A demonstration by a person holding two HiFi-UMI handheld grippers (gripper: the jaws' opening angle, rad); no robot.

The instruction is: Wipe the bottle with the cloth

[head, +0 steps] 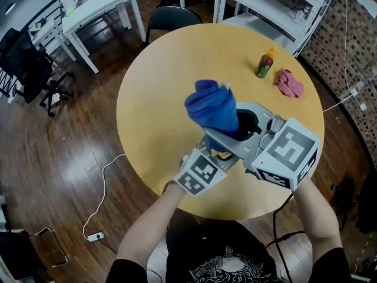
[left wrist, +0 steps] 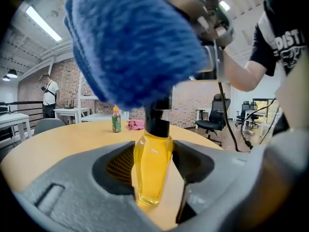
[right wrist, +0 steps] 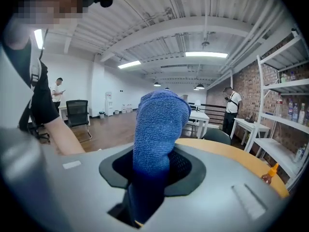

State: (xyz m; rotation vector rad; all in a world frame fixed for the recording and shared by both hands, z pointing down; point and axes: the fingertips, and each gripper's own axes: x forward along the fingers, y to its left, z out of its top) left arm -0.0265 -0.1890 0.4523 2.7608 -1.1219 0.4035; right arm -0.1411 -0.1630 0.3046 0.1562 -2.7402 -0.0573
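We held our left gripper (left wrist: 154,187) over the near edge of the round, pale wooden table (head: 156,99), its jaws closed against the sides of a clear bottle of yellow liquid with a black neck (left wrist: 152,158). The bottle stood upright between them, and in the left gripper view we could not tell whether its base touched the tabletop. Our right gripper (right wrist: 152,180) pinched the lower end of a thick blue knitted cloth (right wrist: 159,124), which rose out of the jaws in a rounded bundle. That bundle sat over the top of the bottle, covering its cap. Farther across the table stood a small green-labelled bottle with an orange cap (head: 265,63), and just beside it lay a crumpled pink rag (head: 290,83), both well apart from our grippers.
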